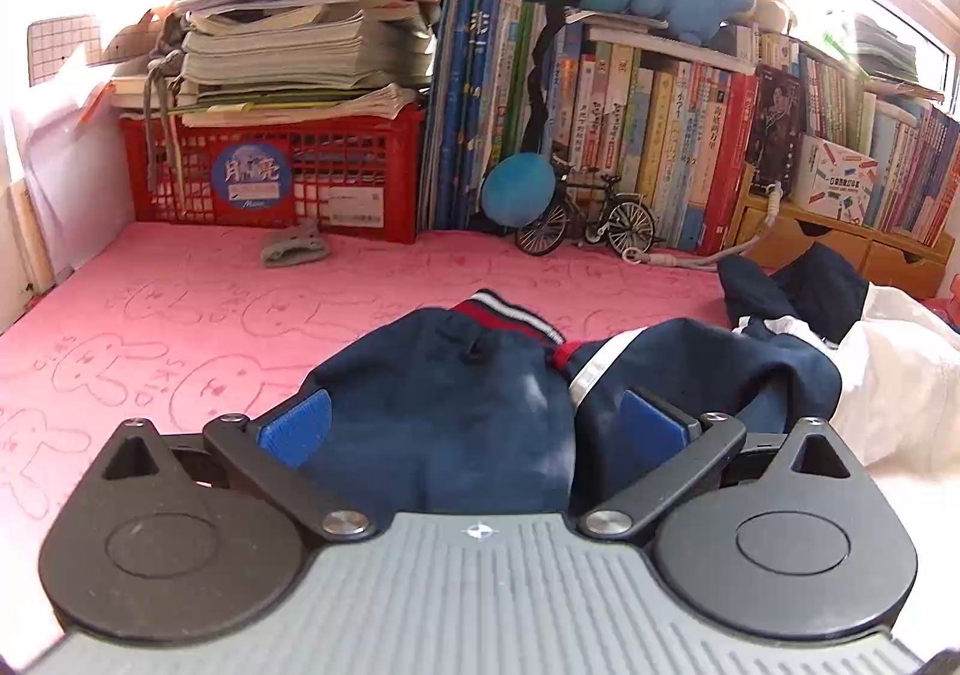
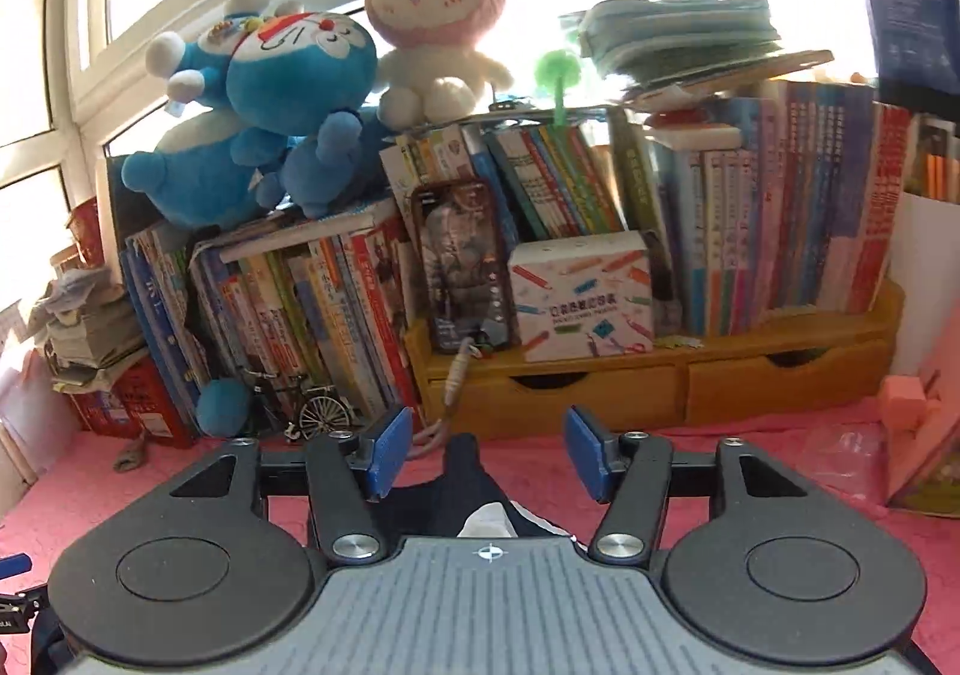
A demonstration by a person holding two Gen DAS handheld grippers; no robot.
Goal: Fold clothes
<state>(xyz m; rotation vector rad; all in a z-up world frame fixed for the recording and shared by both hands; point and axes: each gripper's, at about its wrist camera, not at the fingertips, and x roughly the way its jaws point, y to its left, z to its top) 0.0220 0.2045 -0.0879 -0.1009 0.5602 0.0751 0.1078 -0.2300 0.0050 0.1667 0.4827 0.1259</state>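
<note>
While both grippers hang over the bed: each stands with its blue-padded jaws spread wide and nothing clamped between them.
Count: two grippers, two plush toys, one miniature bicycle, one red crate.
Left gripper [image 1: 474, 423]: lower centre of the left wrist view, jaws apart on either side of the crumpled navy-blue fabric garment [image 1: 456, 405]; whether the pads touch the cloth cannot be told.
Right gripper [image 2: 487, 456]: lower centre of the right wrist view, jaws apart above a dark fold of that garment [image 2: 462, 471].
Garment: bunched, unfolded, with a red-and-white striped band at its upper edge and a white reflective stripe; a white cloth [image 1: 894, 399] lies just beside it at right.
Open room: pink rabbit-print bed cover [image 1: 150, 327] lies bare at left of the frame.
Edges: red plastic mesh crate [image 1: 270, 177], miniature black bicycle [image 1: 585, 219] and rows of upright books [image 1: 660, 135] line the far side; blue plush cat [image 2: 258, 93] and pink-hooded plush rabbit [image 2: 432, 9] sit atop the books.
</note>
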